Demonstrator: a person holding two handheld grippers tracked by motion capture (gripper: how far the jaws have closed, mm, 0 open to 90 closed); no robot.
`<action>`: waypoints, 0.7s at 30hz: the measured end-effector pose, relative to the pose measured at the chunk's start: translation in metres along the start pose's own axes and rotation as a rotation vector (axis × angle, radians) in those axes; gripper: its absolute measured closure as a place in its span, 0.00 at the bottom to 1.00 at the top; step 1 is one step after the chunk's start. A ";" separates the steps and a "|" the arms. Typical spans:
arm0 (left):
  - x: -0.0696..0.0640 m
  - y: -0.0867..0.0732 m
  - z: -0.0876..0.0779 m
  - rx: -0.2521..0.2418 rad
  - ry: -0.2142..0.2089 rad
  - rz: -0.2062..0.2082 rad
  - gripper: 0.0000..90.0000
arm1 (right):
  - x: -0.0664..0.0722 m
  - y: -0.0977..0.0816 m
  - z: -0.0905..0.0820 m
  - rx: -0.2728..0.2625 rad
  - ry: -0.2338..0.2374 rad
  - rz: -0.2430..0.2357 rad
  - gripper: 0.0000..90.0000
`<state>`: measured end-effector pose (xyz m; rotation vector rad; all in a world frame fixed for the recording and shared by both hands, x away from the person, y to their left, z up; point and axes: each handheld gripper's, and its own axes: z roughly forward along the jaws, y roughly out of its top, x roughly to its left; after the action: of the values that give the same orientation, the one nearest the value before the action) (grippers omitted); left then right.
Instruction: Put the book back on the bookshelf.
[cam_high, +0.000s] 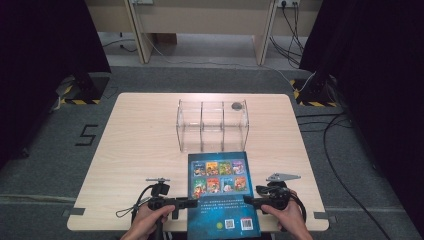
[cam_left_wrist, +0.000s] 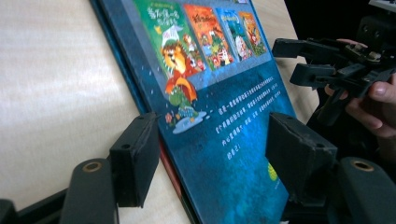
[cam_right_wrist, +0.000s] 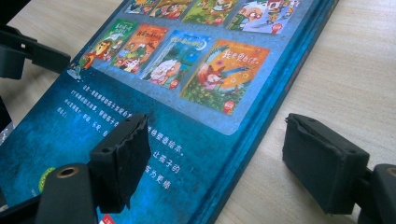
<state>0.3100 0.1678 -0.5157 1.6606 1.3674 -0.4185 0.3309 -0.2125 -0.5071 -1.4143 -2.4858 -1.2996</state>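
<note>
Reaching in from the near edge of the table (cam_high: 140, 130), the person's left hand (cam_high: 145, 222) is holding the left gripper (cam_high: 192, 202) level and pointing it sideways at the left edge of the book (cam_high: 222, 192). Its jaws are standing wide apart: in the left gripper view one pad is sitting over bare wood just beside the book's edge and the other is hanging over the blue cover, neither visibly pressing on it. The book, a blue hardback with small picture-book covers printed across it, is lying flat at the near middle of the table, its near end crossing the table's edge. Just beyond the book's far end a clear three-compartment box (cam_high: 212, 125) is standing, with a small dark round thing (cam_high: 236, 106) in its right compartment; what that thing is cannot be made out. On the book's right, the right hand (cam_high: 290, 220) is aiming the right gripper (cam_high: 247, 202) at the right edge, jaws likewise wide, one pad over the cover and one over the wood. The left gripper view is also catching the right gripper and fingers beyond the book. Both forearms are being cut off by the high view's bottom edge.
</note>
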 end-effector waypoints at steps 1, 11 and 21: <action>0.000 -0.001 0.000 0.002 -0.002 -0.013 0.39 | 0.000 0.000 0.000 0.000 0.000 0.000 0.26; 0.001 -0.010 -0.003 0.002 -0.054 -0.142 0.40 | 0.003 -0.001 0.002 -0.001 0.004 -0.017 0.27; 0.003 -0.018 -0.006 0.016 -0.084 -0.196 0.41 | 0.004 -0.001 0.002 0.003 0.009 -0.024 0.27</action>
<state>0.2927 0.1732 -0.5225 1.5101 1.4718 -0.6073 0.3287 -0.2082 -0.5078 -1.3786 -2.5055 -1.3035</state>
